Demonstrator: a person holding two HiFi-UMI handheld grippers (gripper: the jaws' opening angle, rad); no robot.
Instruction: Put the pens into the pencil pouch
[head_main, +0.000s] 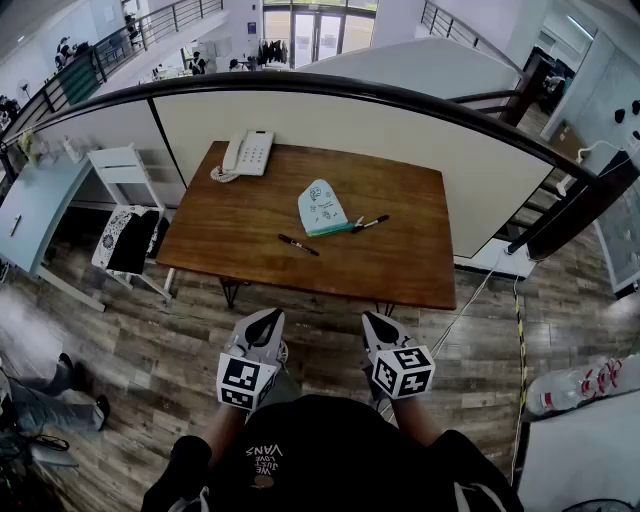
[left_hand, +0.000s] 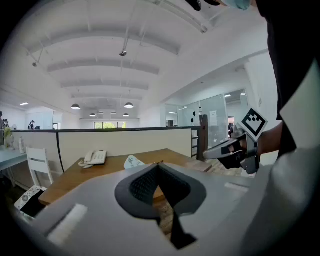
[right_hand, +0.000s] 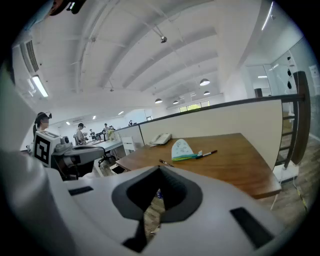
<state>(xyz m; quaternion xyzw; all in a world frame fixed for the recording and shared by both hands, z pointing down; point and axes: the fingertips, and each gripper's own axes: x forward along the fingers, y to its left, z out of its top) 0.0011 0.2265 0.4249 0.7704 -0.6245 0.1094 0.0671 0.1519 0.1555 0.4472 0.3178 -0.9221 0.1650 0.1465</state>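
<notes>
Head view: left gripper (head_main: 268, 318) and right gripper (head_main: 371, 320) hang over the floor just short of the table (head_main: 400, 270). Both have their jaws pinched together with nothing in them, and the hands are hidden under the marker cubes. Pencil pouch (head_main: 320, 208) lies flat mid-table, pale with a green lower edge; can't tell whether its mouth is open. Black pen (head_main: 298, 245) lies on the wood on the near side of the pouch, apart from it. Second pen (head_main: 370, 222) sits at the pouch's right corner, but whether it touches the green edge or slips under it is unclear. Telephone (head_main: 247, 152) is at the far left corner, and a white chair (head_main: 122, 170) stands left of the table.

Left gripper view: the jaw tips meet, empty. The gripper's own body blocks the near part of the table. The pouch (left_hand: 132, 161) is only a small pale shape beyond the tips, with the telephone (left_hand: 95, 157) to its left. Neither pen can be made out. The right gripper (left_hand: 207, 153) shows at the right, partly cut by a dark sleeve.

Right gripper view: jaws closed tip to tip, nothing held. Pouch (right_hand: 182, 149) and both pens (right_hand: 209, 153) (right_hand: 166, 163) are visible but small. The left gripper (right_hand: 114, 149) is at the left edge, its rear cut off.
</notes>
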